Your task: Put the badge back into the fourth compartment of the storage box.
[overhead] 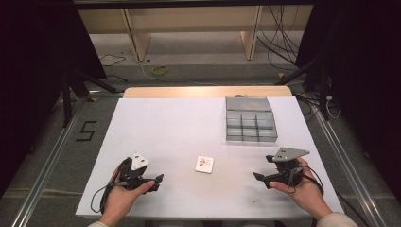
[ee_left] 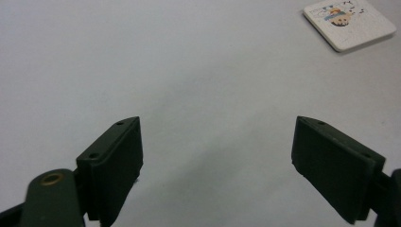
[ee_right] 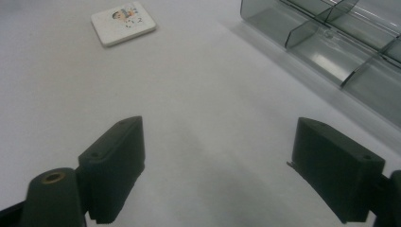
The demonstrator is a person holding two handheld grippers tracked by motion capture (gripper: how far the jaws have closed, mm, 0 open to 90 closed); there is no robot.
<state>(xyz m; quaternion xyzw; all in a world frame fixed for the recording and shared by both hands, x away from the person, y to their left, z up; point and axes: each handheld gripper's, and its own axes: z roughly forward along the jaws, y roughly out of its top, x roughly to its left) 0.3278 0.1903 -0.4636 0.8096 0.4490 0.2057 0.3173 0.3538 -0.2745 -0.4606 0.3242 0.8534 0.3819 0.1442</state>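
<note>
A: While both hands sit low at the near edge of the white table [overhead: 156,123], nothing's picked up yet, so I'd call this the start, before any reach. Left to right: left gripper [overhead: 158,182], jaws spread wide, nothing between them, just bare tabletop in the left gripper view.

B: And the thing they're going for?

A: Small white square tile [overhead: 204,164] with a cartoon print on top, lying flat, mid-table between the two grippers, apart from both. Nearer the front edge than the clear compartment box [overhead: 249,125], which sits well behind it to the right.

B: Which way does it point? Long axis?

A: It's near enough square, so no real long axis. It sits slightly turned, not squared up to the table edge. Print faces up. In the high view the print is too small to read an up-direction.

B: Right side?

A: Right gripper [overhead: 257,177], jaws also wide apart, empty, aimed inward toward the tile.

B: Next move?

A: My guess: one gripper comes in over the tile and closes across two opposite edges. It's thin and flat, so the jaw tips need to get right down to the table. Likely headed for a compartment, though which one I can't tell.
</note>
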